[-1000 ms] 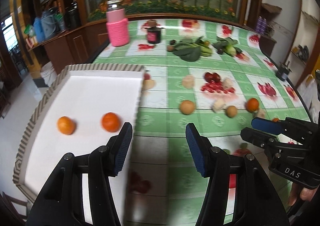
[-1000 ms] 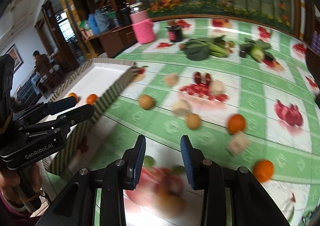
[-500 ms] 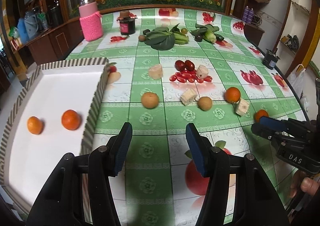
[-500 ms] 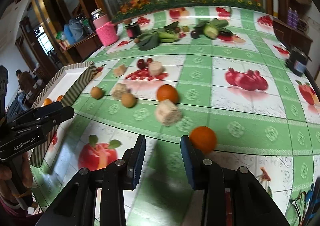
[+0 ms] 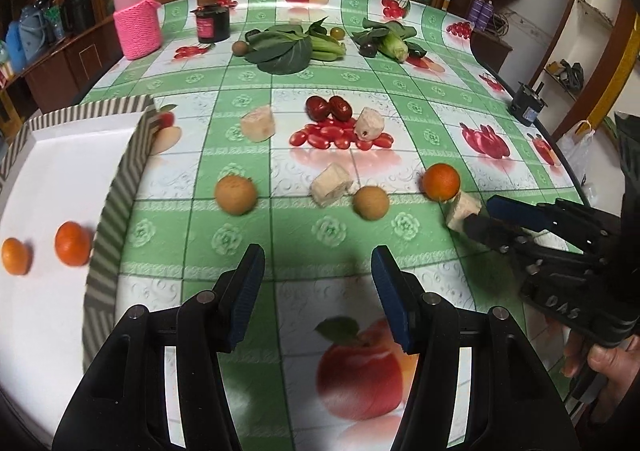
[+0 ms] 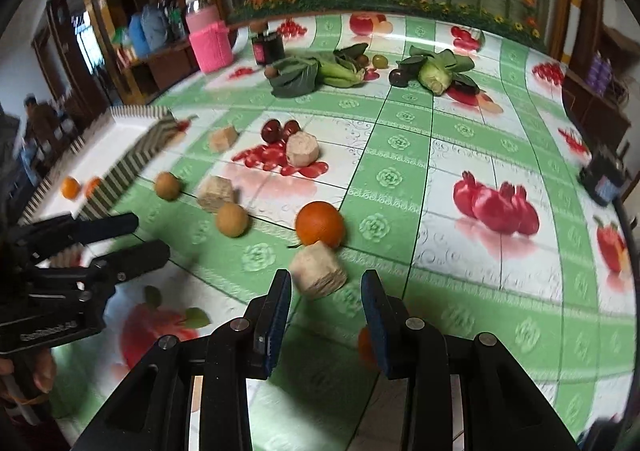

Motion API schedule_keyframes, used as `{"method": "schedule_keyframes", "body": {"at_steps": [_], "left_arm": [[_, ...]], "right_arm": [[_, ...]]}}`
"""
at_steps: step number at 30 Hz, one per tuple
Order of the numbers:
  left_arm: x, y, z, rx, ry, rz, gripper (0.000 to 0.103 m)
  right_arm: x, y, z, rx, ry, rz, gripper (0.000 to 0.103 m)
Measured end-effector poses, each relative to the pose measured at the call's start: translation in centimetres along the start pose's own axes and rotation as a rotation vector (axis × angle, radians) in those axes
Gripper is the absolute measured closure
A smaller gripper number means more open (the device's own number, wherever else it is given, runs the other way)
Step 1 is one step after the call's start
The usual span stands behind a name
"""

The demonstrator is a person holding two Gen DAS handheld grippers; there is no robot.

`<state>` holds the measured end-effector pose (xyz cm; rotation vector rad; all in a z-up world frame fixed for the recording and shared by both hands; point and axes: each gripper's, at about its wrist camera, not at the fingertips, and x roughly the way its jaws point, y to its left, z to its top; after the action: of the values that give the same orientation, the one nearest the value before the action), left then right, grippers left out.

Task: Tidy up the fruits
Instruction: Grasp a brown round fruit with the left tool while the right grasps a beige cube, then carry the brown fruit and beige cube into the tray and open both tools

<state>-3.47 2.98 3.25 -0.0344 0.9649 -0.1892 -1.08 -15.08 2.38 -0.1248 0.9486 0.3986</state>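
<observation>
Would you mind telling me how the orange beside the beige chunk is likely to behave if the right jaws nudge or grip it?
The orange looks round and smooth, so a nudge would probably roll it across the glossy tablecloth. The beige chunk touching its near side may block it. It looks firm enough for a centred grip.

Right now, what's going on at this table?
A person with two handheld grippers is sorting fruit into the white tray. Two oranges already lie in it. Both the left gripper and the right gripper are open and hold nothing. The right one hovers by a beige cube touching a loose orange; another orange peeks out behind its finger.
</observation>
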Motion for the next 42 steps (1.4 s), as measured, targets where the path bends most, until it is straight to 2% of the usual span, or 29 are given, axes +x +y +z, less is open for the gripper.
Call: {"method": "schedule_keyframes", "body": {"at_steps": [4, 7, 8, 9, 15, 16, 19, 20, 32, 42], "left_arm": [[0.9, -0.6, 1.1, 0.0, 0.009, -0.01, 0.047], [1.8, -1.1, 1.7, -0.006, 0.028, -0.032, 0.048], [2.1, -1.3, 1.9, -0.005, 0.034, -0.036, 0.048], [2.4, -1.5, 2.1, -0.002, 0.038, -0.038, 0.048], [4.2, -2.0, 2.6, -0.001, 0.06, -0.059, 0.048], [4.3, -2.1, 2.7, 0.003, 0.054, -0.057, 0.051], [4.6, -2.1, 3.0, -0.001, 0.048, -0.073, 0.078], [4.6, -2.0, 2.9, -0.003, 0.046, -0.074, 0.079], [1.7, -0.6, 1.2, 0.013, 0.019, -0.082, 0.079], [-2.2, 2.4, -0.5, 0.007, -0.041, -0.004, 0.079]], "right_arm": [[0.9, -0.3, 0.5, -0.025, 0.02, 0.03, 0.064], [1.7, -0.4, 0.4, -0.028, 0.046, 0.094, 0.066], [1.7, -0.4, 0.2, -0.031, 0.037, 0.107, 0.072], [1.6, -0.4, -0.1, -0.042, 0.024, 0.106, 0.073], [0.9, -1.1, -0.6, -0.035, -0.009, 0.119, 0.073], [0.8, -1.2, -0.6, -0.034, -0.013, 0.12, 0.073], [0.8, -1.8, -0.6, -0.011, -0.033, 0.134, 0.073], [0.8, -1.9, -0.6, -0.003, -0.037, 0.146, 0.073], [-0.1, 0.0, -1.1, -0.001, -0.061, 0.201, 0.073], [-1.0, 3.7, -0.7, -0.007, -0.083, 0.244, 0.074]]}}
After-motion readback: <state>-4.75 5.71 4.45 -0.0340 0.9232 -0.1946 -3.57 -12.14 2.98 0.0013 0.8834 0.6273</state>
